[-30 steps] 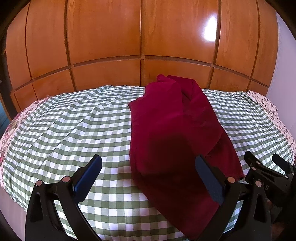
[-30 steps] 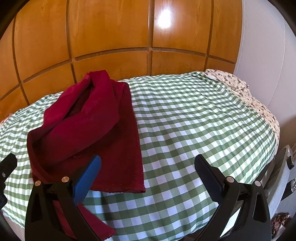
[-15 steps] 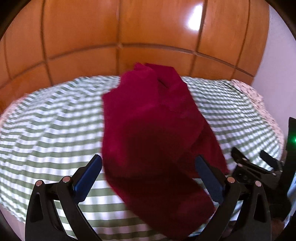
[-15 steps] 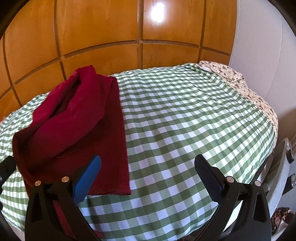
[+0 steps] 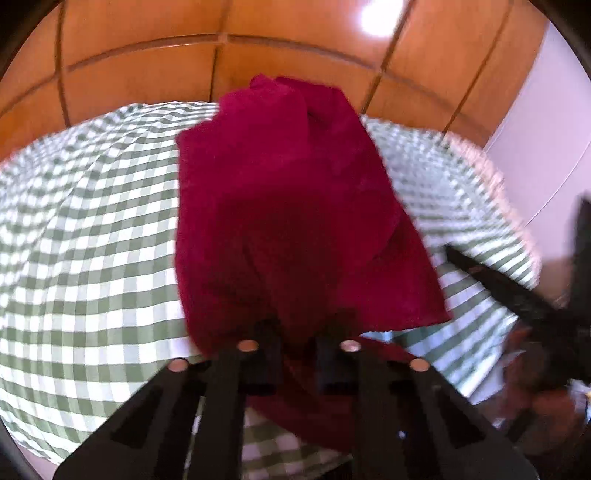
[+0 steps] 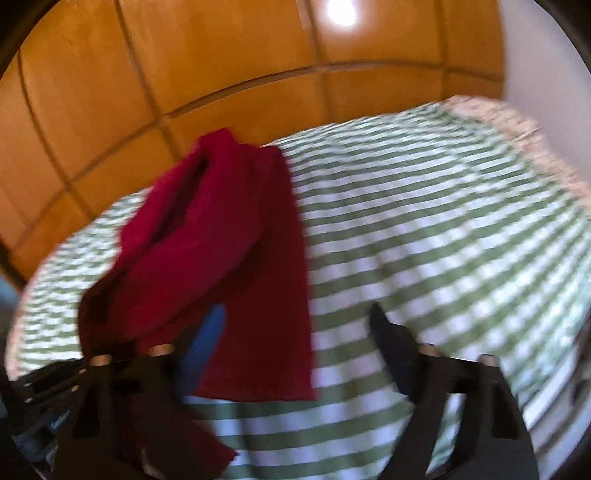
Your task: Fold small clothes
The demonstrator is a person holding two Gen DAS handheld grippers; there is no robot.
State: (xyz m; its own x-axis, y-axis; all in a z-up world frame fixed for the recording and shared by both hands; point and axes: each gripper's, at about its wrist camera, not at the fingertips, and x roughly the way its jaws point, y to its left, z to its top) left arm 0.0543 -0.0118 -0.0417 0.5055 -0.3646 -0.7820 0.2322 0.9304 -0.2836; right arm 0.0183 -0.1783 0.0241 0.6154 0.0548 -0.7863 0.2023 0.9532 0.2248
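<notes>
Red garment (image 5: 288,206) pinched in left gripper (image 5: 298,363); right gripper (image 6: 295,332) closing, jaws apart astride its edge.

Both fisheye views are bright and warm, with a white glare spot on the glossy wooden wall panels (image 5: 380,18). Motion blur smears the green checked bedspread (image 6: 424,221). Straight lines bow; corners are vignetted black.

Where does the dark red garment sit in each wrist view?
Left wrist: the dark red garment fills the centre, its near edge pinched between the closed fingers of the left gripper.
Right wrist: it lies left of centre, running from upper middle to the bottom left.
Shared landmark: the green checked bedcover beneath it.
</notes>
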